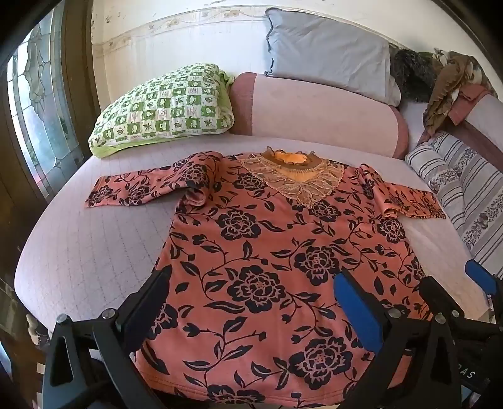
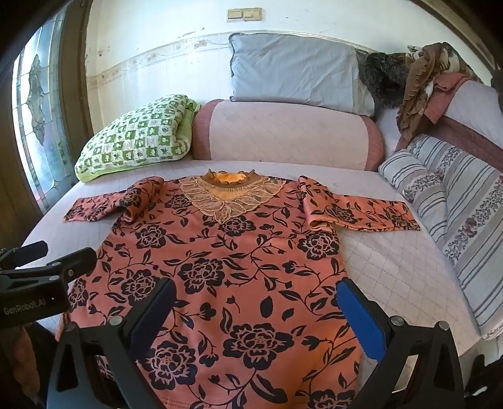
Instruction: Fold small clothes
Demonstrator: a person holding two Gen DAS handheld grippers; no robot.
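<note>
- The left gripper (image 1: pixel 251 302) is hanging over the near part of the floral blouse (image 1: pixel 267 267), its two fingers standing wide apart with nothing between them but the cloth below; whether they are touching the cloth cannot be told.
- The right gripper (image 2: pixel 256 310) is hovering the same way, jaws spread as wide, blue pads (image 2: pixel 361 321) facing inward, gripping nothing.
- The left wrist view is showing the right gripper's blue-tipped fingers (image 1: pixel 478 277) at the picture's right edge; the right wrist view is showing the left gripper (image 2: pixel 47 267) at its left edge, with lettering on its black body.
- The blouse (image 2: pixel 226 267), salmon with dark flowers, is lying flat and face up in the middle of the mattress (image 2: pixel 393 267), hem at the near edge, lace collar (image 2: pixel 226 198) toward the far edge, both sleeves stretched out sideways.
- Only the right wrist view is taking in the wall switch plate (image 2: pixel 244 14) above the grey pillow (image 2: pixel 292 69).
- A green checked pillow (image 1: pixel 166 107) is sitting at the far left corner, a pink bolster (image 1: pixel 317 113) along the far edge, and striped pillows (image 1: pixel 465 195) along the right edge.
- A heap of brown clothes (image 1: pixel 449 81) is lying at the far right corner, beside a dark fuzzy cushion (image 1: pixel 408 72).
- A leaded glass window (image 1: pixel 37 103) is standing beyond the left edge.
</note>
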